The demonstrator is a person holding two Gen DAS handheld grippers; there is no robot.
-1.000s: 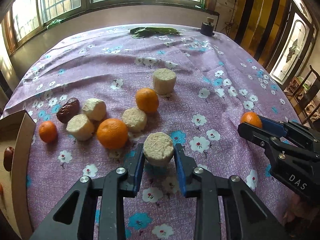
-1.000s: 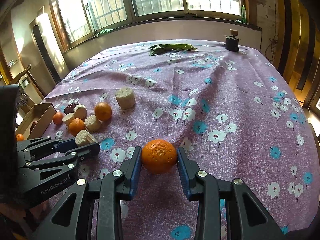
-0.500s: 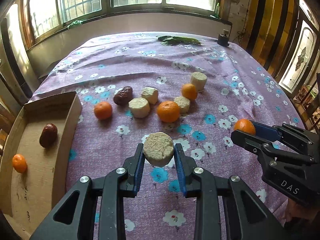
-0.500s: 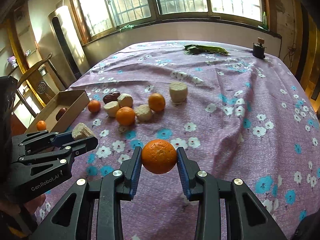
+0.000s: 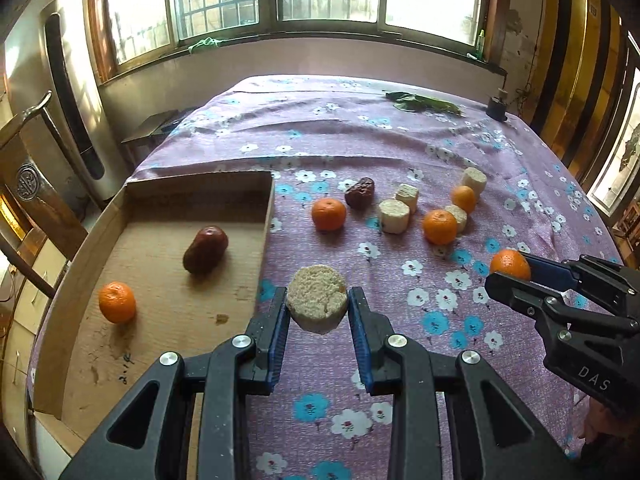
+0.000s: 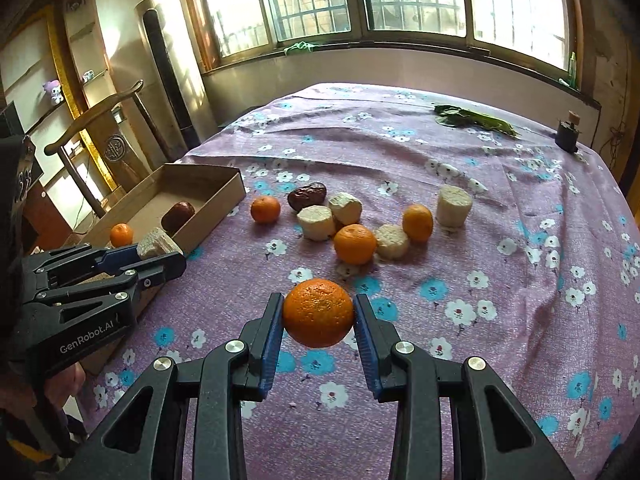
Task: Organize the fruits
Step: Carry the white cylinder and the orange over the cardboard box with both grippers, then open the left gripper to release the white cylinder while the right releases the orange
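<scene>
My left gripper (image 5: 318, 310) is shut on a pale round cut fruit chunk (image 5: 317, 303) and holds it above the cloth, just right of the cardboard box (image 5: 156, 196). The box holds a red date (image 5: 205, 249) and a small orange (image 5: 117, 302). My right gripper (image 6: 318, 318) is shut on an orange (image 6: 318, 313), held above the table. On the cloth lie several oranges (image 5: 328, 213), pale chunks (image 5: 394, 216) and a dark date (image 5: 360, 192). The box also shows in the right wrist view (image 6: 208, 194), with the left gripper (image 6: 160, 254) beside it.
A purple flowered cloth (image 5: 400, 140) covers the table. Green leaves (image 5: 424, 103) and a small dark jar (image 5: 497, 108) sit at the far edge. A chair (image 6: 100, 128) and a tall heater (image 5: 76, 104) stand left of the table. Windows line the back wall.
Both grippers moved left with their loads. The left gripper with the chunk now sits beside the box's right wall, and the box fills more of its view.
</scene>
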